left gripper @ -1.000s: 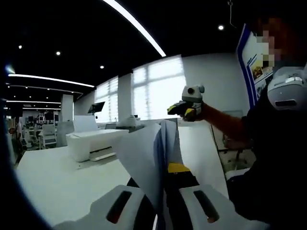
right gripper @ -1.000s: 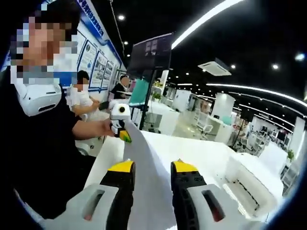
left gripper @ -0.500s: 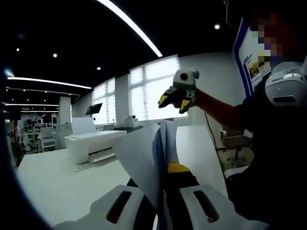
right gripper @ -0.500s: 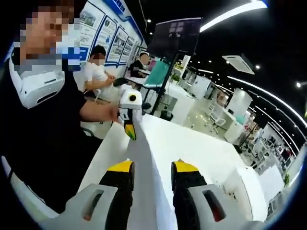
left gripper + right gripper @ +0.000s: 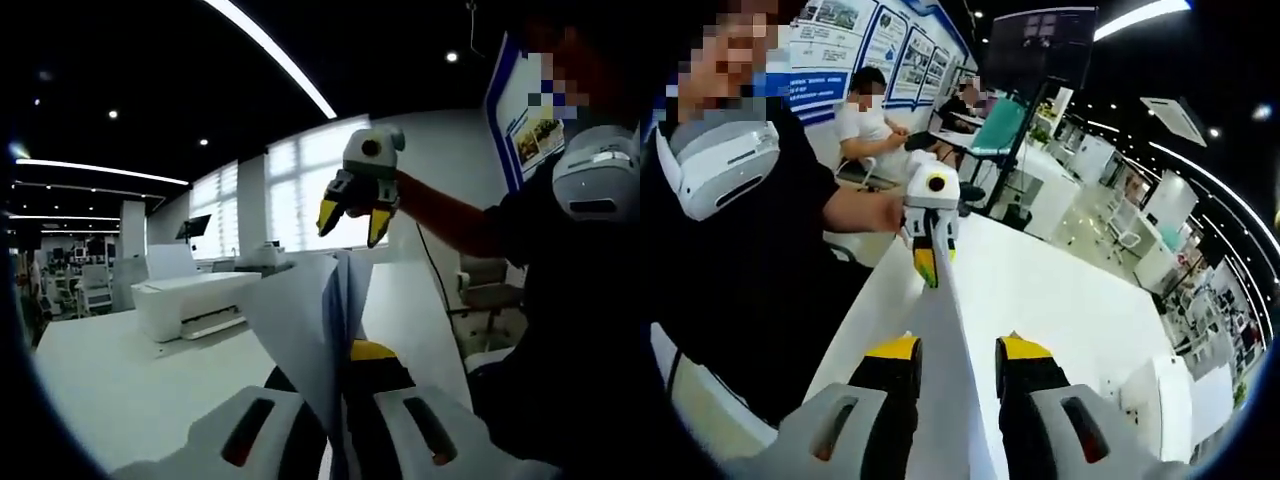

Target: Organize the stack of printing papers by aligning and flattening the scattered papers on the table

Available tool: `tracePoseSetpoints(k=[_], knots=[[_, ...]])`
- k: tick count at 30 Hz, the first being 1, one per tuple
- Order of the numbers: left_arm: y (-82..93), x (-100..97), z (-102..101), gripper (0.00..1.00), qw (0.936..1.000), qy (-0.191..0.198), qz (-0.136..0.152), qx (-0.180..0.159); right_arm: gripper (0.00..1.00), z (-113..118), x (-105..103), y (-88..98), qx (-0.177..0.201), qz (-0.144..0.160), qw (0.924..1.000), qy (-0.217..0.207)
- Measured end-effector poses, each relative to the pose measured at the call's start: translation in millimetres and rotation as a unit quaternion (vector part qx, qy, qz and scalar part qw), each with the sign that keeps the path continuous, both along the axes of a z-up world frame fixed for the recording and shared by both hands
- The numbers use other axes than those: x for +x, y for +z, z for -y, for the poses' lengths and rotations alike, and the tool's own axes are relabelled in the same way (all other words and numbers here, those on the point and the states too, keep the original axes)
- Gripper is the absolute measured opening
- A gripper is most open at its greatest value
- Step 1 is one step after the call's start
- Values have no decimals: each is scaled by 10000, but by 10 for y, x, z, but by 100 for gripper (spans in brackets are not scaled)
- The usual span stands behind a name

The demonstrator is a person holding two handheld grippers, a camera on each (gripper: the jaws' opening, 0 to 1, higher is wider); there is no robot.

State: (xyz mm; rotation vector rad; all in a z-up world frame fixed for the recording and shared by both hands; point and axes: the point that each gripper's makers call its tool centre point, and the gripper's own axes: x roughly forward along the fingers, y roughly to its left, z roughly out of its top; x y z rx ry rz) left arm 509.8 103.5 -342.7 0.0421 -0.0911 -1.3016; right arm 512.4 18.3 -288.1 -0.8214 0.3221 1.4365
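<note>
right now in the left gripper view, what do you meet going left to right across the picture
white desktop printer on the white table → upright stack of white printing papers clamped in the left tongs → right tongs with open yellow tips above the papers' top edge → person's black-clad torso

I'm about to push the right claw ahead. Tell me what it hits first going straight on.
Most likely the paper stack, standing on edge between its open jaws and running ahead to the left claw, shut on the stack's far end. Depth is uncertain, but the paper comes first.
</note>
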Motion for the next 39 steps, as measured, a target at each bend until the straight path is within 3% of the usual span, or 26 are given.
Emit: tracePoseSetpoints(k=[10, 24, 39], knots=[[-9, -14, 32, 6, 10000, -29, -8, 40, 25, -76, 46, -168, -529, -74, 9985, 154], [-23, -47, 43, 6, 10000, -70, -5, 63, 25, -231, 80, -503, -1288, -128, 9906, 454], [-32, -78, 52, 6, 9999, -111, -19, 95, 18, -322, 25, -700, -1795, -163, 9816, 623]])
